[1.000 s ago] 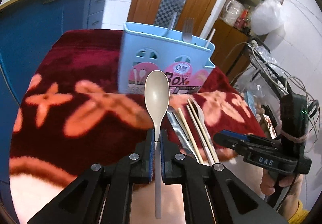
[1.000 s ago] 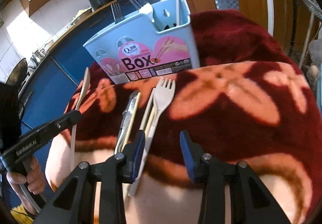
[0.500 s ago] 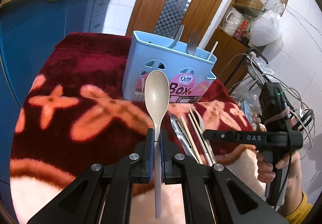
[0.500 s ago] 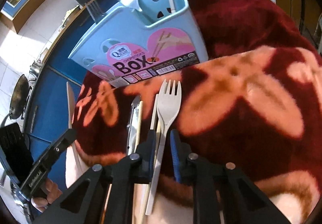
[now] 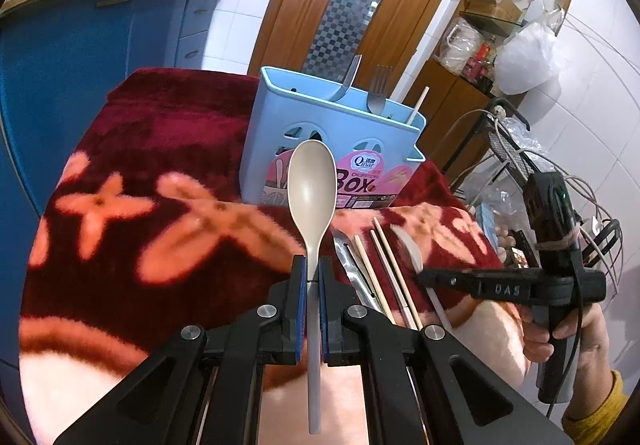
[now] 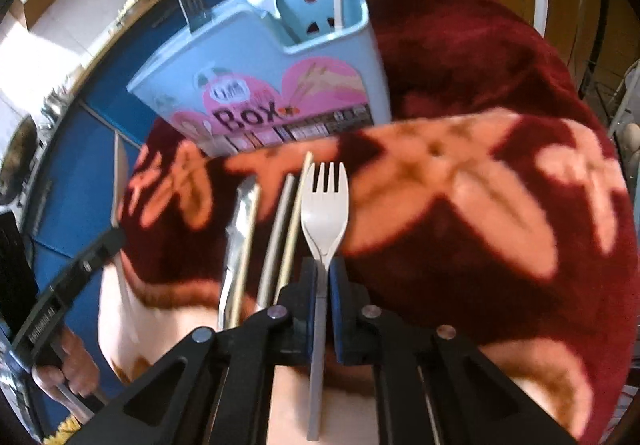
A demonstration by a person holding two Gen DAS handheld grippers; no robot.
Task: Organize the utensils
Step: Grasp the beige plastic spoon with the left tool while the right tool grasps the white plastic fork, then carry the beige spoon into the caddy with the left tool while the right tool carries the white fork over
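Fork tines [image 6: 325, 181] right-wrist view only

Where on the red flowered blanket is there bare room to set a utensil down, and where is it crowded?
Free: the wide stretch of red flowered blanket left of the light blue plastic utensil box, and the stretch right of the beige plastic fork. Crowded: the strip before the box, where wooden chopsticks and a metal utensil lie close together.
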